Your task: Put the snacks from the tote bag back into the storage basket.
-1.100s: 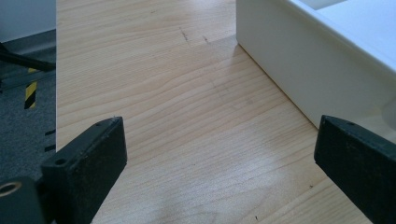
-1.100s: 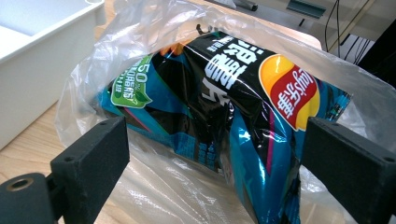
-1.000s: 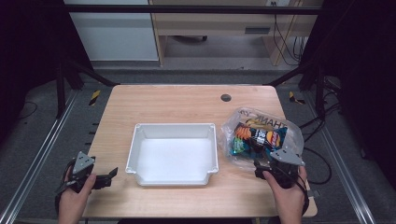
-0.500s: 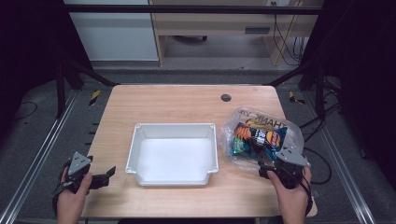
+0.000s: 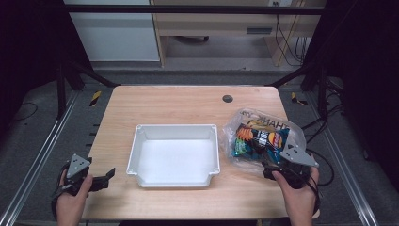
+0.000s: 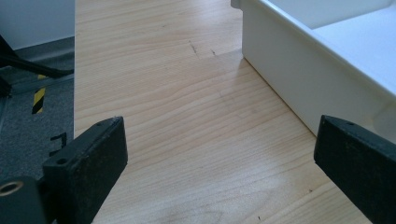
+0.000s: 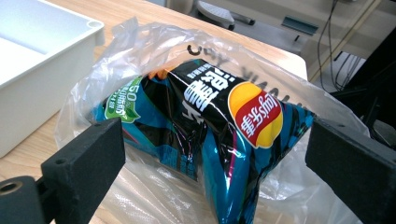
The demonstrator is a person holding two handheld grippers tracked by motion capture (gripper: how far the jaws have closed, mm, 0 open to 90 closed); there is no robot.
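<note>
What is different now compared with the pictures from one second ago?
The right gripper has drawn back a little toward the person from the clear bag of chips packets, and its jaws have just been opening; they stand wide, gripping nothing. The left gripper, white tray and bag kept their places.

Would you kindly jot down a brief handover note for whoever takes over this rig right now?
Right gripper: jaws open, just been widening, either side of the blue-and-black crisp packet without pressing it.
Left gripper: jaws open, nothing between them, at the near left edge of the wooden table.
The packet sits inside the clear plastic bag, right of the white plastic tray.
Nothing lies in the tray; the packet is not yet gripped.
</note>
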